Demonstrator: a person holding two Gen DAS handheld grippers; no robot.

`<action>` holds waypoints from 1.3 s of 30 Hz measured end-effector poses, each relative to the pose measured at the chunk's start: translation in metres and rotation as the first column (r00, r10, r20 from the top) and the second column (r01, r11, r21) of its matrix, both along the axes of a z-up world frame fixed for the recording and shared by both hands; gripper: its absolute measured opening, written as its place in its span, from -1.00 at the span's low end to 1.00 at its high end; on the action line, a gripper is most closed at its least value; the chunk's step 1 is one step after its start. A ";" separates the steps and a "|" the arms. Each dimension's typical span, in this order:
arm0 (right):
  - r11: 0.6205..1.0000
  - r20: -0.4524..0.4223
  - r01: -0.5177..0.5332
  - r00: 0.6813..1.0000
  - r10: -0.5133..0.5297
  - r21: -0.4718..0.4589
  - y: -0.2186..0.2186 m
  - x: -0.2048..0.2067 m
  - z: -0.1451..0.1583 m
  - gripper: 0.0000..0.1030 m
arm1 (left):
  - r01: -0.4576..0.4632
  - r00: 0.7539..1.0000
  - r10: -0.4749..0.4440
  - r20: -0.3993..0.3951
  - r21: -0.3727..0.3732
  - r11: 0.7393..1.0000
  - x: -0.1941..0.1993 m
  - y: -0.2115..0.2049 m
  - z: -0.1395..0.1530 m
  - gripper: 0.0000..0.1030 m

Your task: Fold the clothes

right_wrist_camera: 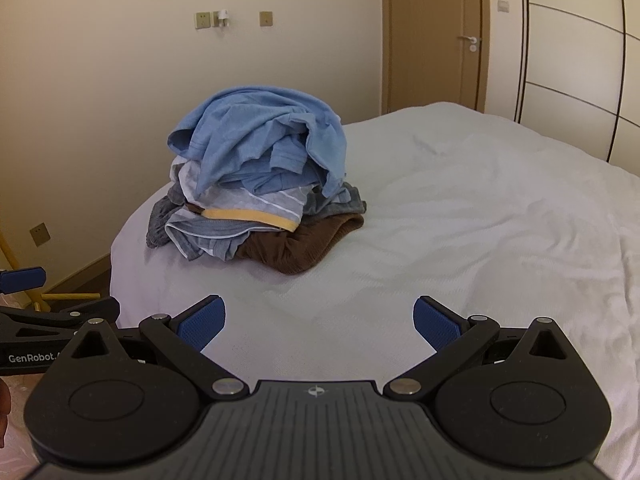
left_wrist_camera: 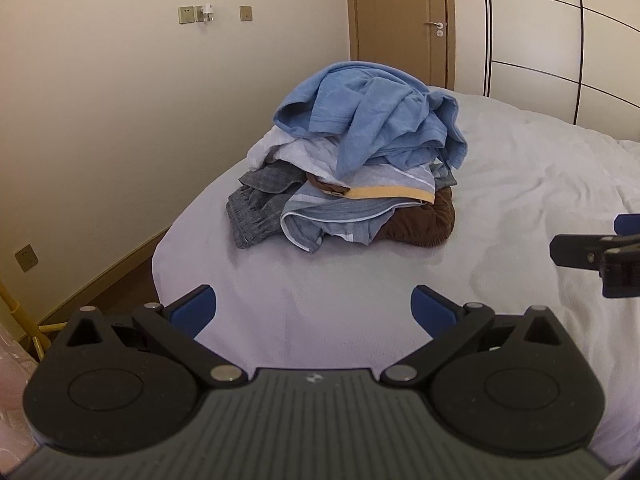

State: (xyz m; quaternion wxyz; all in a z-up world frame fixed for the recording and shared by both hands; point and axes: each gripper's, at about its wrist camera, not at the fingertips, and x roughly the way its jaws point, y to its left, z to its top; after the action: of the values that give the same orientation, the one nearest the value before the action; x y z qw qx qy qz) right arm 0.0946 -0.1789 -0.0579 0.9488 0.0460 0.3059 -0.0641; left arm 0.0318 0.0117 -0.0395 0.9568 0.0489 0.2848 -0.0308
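Two grippers hover over the white bed (left_wrist_camera: 520, 184), jaws spread wide and holding nothing: the left gripper (left_wrist_camera: 314, 312) and the right gripper (right_wrist_camera: 319, 322). Well ahead of both, near the bed's corner, sits the clothes pile (left_wrist_camera: 352, 168), a blue shirt (right_wrist_camera: 260, 136) on top and a brown garment (right_wrist_camera: 304, 244) beneath.

A bed (left_wrist_camera: 520, 184) with a white wrinkled sheet fills the room. Behind its far edge stand a brown door (right_wrist_camera: 436, 36), wall sockets (left_wrist_camera: 186, 15) and a white wardrobe (left_wrist_camera: 560, 40).
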 end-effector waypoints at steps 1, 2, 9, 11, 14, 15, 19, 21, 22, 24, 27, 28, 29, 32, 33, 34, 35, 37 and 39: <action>1.000 0.000 -0.001 1.000 0.001 0.002 0.000 0.000 0.000 1.00 | 0.001 1.000 -0.001 0.000 0.002 1.000 0.000 0.000 0.000 0.99; 1.000 0.000 -0.001 1.000 0.001 0.004 0.000 0.000 0.000 1.00 | 0.001 1.000 -0.001 0.001 0.007 1.000 0.000 -0.001 0.001 0.99; 1.000 0.005 -0.001 1.000 0.001 0.004 -0.001 0.001 -0.001 1.00 | 0.012 1.000 -0.012 0.003 0.020 1.000 0.000 -0.003 0.000 0.99; 1.000 0.006 0.000 1.000 0.000 0.006 -0.002 0.001 -0.002 1.00 | 0.015 1.000 -0.015 0.002 0.022 1.000 -0.001 -0.003 0.000 0.99; 1.000 0.007 -0.001 1.000 0.001 0.011 -0.002 0.001 -0.002 1.00 | 0.016 1.000 -0.016 0.005 0.027 1.000 -0.001 -0.002 0.001 0.99; 1.000 0.007 -0.002 1.000 0.001 0.013 -0.003 0.001 -0.002 1.00 | 0.017 1.000 -0.017 0.005 0.026 1.000 -0.001 -0.002 0.001 0.99; 1.000 0.007 -0.001 1.000 0.000 0.014 -0.003 0.001 -0.003 1.00 | 0.021 1.000 -0.021 0.006 0.028 0.999 -0.002 -0.002 0.000 0.99; 1.000 0.007 -0.001 1.000 0.001 0.015 -0.002 0.001 -0.004 1.00 | 0.023 1.000 -0.023 0.005 0.027 0.999 -0.003 -0.002 0.000 0.99; 1.000 0.007 -0.002 1.000 0.002 0.015 -0.002 0.001 -0.004 1.00 | 0.023 1.000 -0.023 0.005 0.026 0.999 -0.003 -0.002 0.000 0.99; 1.000 0.007 -0.003 1.000 0.003 0.015 -0.002 0.001 -0.005 1.00 | 0.026 1.000 -0.026 0.005 0.027 0.999 -0.003 -0.002 -0.001 0.99; 1.000 0.004 -0.001 1.000 0.001 0.018 -0.002 0.000 -0.006 1.00 | 0.033 0.999 -0.033 0.006 0.030 0.999 -0.004 -0.003 -0.002 0.99; 1.000 0.003 -0.001 1.000 0.001 0.019 -0.002 0.000 -0.007 1.00 | 0.035 0.999 -0.035 0.005 0.031 0.999 -0.004 -0.003 -0.002 0.99; 1.000 0.002 -0.001 1.000 0.001 0.020 -0.002 0.000 -0.007 1.00 | 0.037 0.999 -0.037 0.004 0.031 0.999 -0.004 -0.004 -0.002 0.99; 1.000 0.000 -0.001 1.000 0.001 0.021 -0.002 0.000 -0.009 1.00 | 0.041 0.999 -0.041 0.002 0.031 0.999 -0.004 -0.004 -0.003 0.99; 1.000 0.001 -0.001 1.000 0.001 0.024 -0.002 0.000 -0.010 1.00 | 0.042 0.999 -0.042 0.002 0.031 0.999 -0.004 -0.004 -0.003 0.99; 1.000 0.000 0.000 1.000 0.000 0.027 -0.002 0.001 -0.010 1.00 | 0.042 0.999 -0.042 0.002 0.032 0.999 -0.004 -0.004 -0.003 0.99; 1.000 0.000 0.000 1.000 0.000 0.029 -0.003 0.001 -0.010 1.00 | 0.042 0.999 -0.042 0.002 0.032 0.999 -0.004 -0.004 -0.003 0.99; 1.000 -0.001 0.001 1.000 -0.001 0.029 -0.003 0.002 -0.011 1.00 | 0.041 0.999 -0.041 0.001 0.033 0.999 -0.004 -0.003 -0.004 0.99; 1.000 -0.003 0.000 1.000 0.000 0.029 -0.003 0.003 -0.011 1.00 | 0.041 0.999 -0.041 -0.002 0.031 0.999 -0.003 -0.003 -0.005 0.99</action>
State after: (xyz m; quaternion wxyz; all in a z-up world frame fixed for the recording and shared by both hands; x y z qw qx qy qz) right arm 0.0978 -0.1814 -0.0692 0.9475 0.0594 0.3084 -0.0598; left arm 0.0289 0.0091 -0.0444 0.9550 0.0695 0.2847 -0.0460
